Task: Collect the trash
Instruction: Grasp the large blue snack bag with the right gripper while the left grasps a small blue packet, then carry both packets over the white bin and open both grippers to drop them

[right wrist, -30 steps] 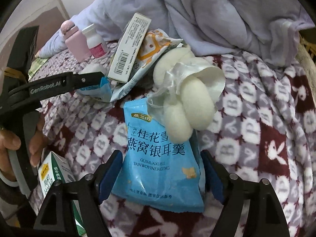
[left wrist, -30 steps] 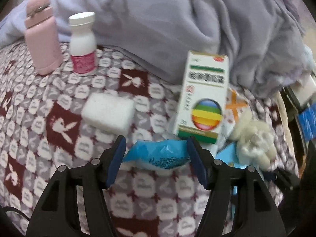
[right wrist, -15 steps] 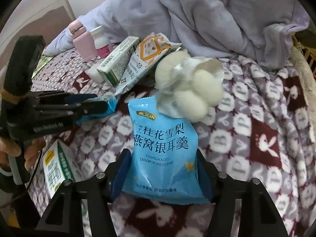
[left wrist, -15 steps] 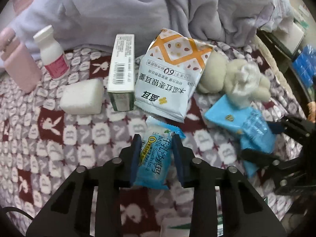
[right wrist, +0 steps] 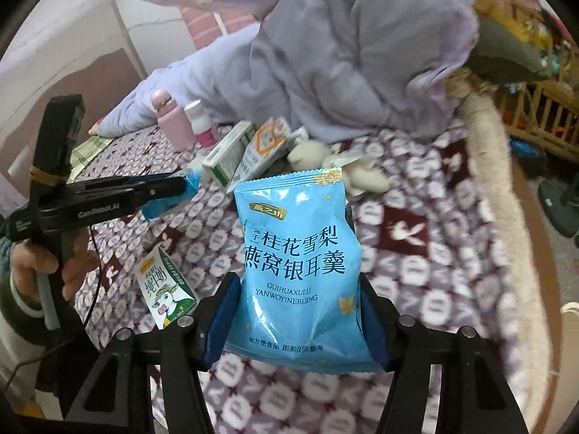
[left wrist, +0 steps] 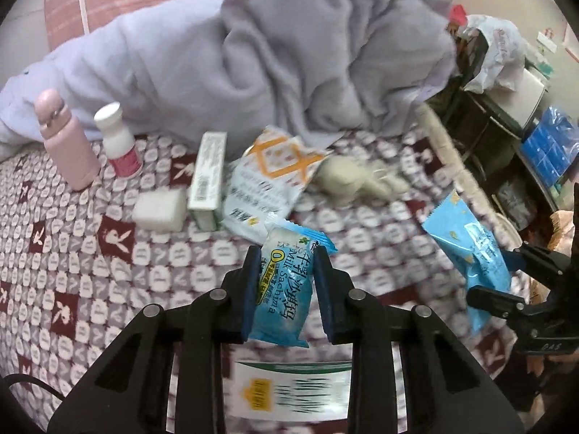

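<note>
Lying behind both clenched fingers' blue packets (small milk-sachima wrapper (left wrist: 286,285) left, large pear-soup pouch (right wrist: 300,264) right): white medicine box (left wrist: 208,177), orange-patterned sachet (left wrist: 267,181), cream plush toy (left wrist: 347,181).

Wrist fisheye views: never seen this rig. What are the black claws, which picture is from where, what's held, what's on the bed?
No robot arm here. A person holds a two-finger gripper in each hand, and each gripper carries a fisheye camera looking along its fingers.

In the left wrist view, the left gripper is shut on a small blue milk snack wrapper. At the right edge of that view you see the other gripper from the side.

In the right wrist view, the right gripper is shut on a large blue pouch. The person's left hand shows at the left.

On the patterned bedspread lie an orange-and-white packet, a medicine box, a white block, a white pill bottle, a pink flask, a cream plush toy and a milk carton. A lilac blanket is bunched behind.
</note>
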The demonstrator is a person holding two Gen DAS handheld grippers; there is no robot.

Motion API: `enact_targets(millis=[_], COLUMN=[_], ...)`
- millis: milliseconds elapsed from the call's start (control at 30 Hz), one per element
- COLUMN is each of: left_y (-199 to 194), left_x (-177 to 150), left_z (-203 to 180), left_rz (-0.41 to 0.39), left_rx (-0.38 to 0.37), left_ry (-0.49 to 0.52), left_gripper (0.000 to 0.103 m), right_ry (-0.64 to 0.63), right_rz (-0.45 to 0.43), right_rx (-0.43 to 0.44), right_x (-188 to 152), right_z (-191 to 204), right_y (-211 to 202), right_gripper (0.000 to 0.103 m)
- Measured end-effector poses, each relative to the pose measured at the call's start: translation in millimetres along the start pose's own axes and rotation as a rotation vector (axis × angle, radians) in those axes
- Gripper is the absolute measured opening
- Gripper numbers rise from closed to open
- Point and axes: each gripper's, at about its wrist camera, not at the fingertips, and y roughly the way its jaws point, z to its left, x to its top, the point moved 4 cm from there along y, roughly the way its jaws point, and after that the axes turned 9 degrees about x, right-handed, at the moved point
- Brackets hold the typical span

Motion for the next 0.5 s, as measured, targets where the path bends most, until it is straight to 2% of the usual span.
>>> enact_targets(millis=[133, 500], left_y=[-16, -21], left_x=[1, 5], left_z=[-29, -101], left_rz=[-0.026, -0.037], left_rx=[-0.011, -0.026], left_ry=[-0.002, 0.016], left_gripper=[0.026, 0.026], right_ry=[0.002, 0.05], right_rz=[-0.023, -0.074], right_rx=[-0.03, -0.09], right_x=[-1, -14], right_z=[-4, -36], right_y=[-18, -64], right_gripper=[0.061, 0.061])
